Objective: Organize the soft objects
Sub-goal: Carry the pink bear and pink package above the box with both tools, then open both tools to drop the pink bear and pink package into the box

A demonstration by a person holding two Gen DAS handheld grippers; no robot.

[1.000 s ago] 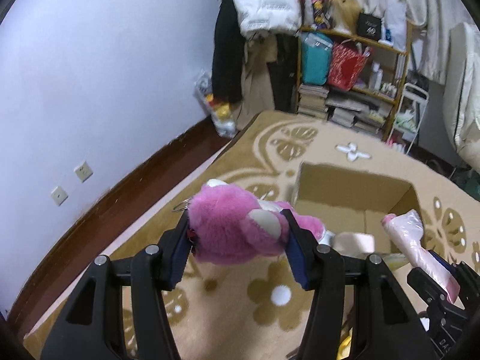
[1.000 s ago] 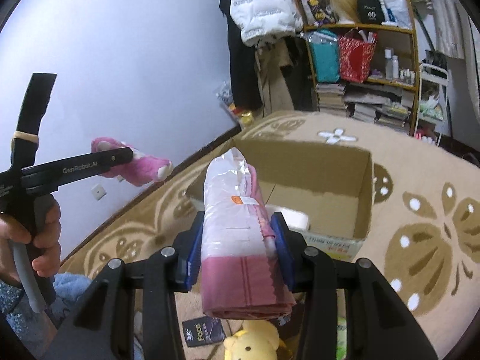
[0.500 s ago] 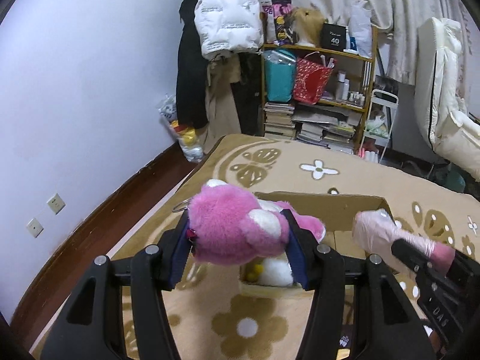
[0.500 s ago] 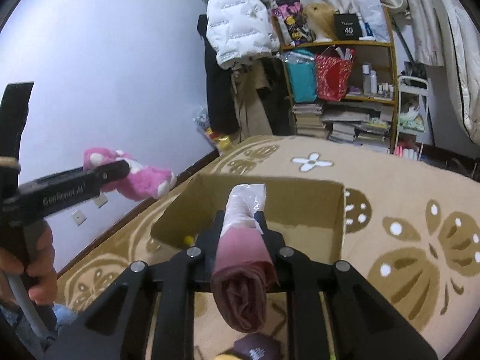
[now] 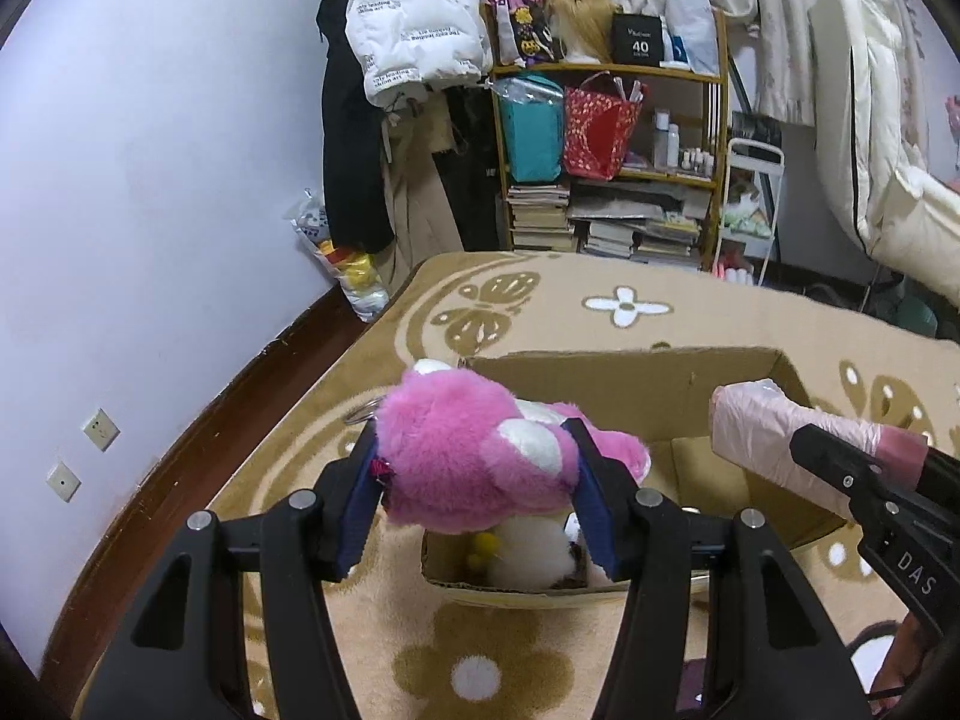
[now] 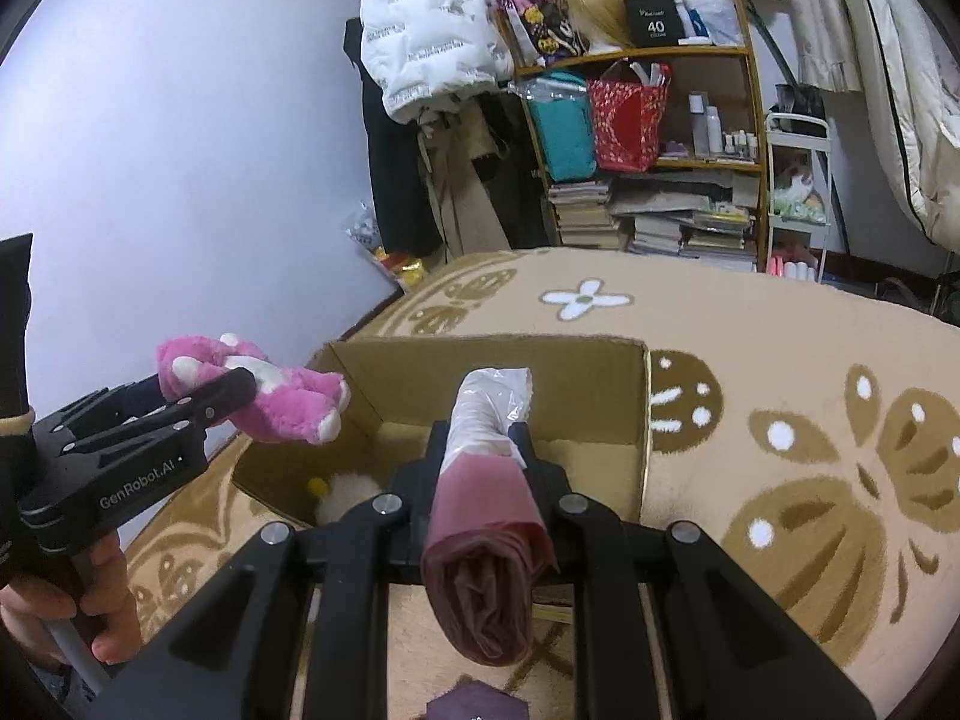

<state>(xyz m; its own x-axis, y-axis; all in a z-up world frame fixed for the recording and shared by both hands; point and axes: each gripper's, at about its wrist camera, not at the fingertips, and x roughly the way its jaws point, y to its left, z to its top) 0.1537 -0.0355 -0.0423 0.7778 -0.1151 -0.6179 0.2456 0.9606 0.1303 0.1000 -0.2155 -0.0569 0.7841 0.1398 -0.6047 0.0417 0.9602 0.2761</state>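
The left gripper (image 5: 474, 474) is clamped on a fluffy pink plush bear with white patches (image 5: 480, 468), its blue pads pressing the toy from both sides. Just below and beyond its fingertips sits an open brown cardboard box (image 5: 648, 384), and the bear hangs over the box's near left corner. Inside that corner, under the gripper, lies a white plush toy with a yellow part (image 5: 528, 552).

To its right, the right gripper (image 6: 483, 444) is squeezed tight on a soft roll of pink plastic-wrapped material (image 6: 486, 516); the roll's pale far end (image 6: 498, 396) juts past the fingertips over the box's open top (image 6: 492, 354), while its darker pink near end sticks out towards the camera. A hand (image 6: 90, 606) grips the left tool's handle at the lower left of the right wrist view.

The box rests on a beige carpet with brown and white flower patterns (image 5: 624, 306), which covers the floor ahead of both grippers. Further ahead stands a wooden shelf (image 5: 618, 150) crowded with books, a teal bag and a red bag. A white puffer jacket (image 5: 414, 18) hangs ahead on the left, beside a plain pale wall (image 5: 168, 168) with dark wooden skirting. Cream curtains hang to the far right.
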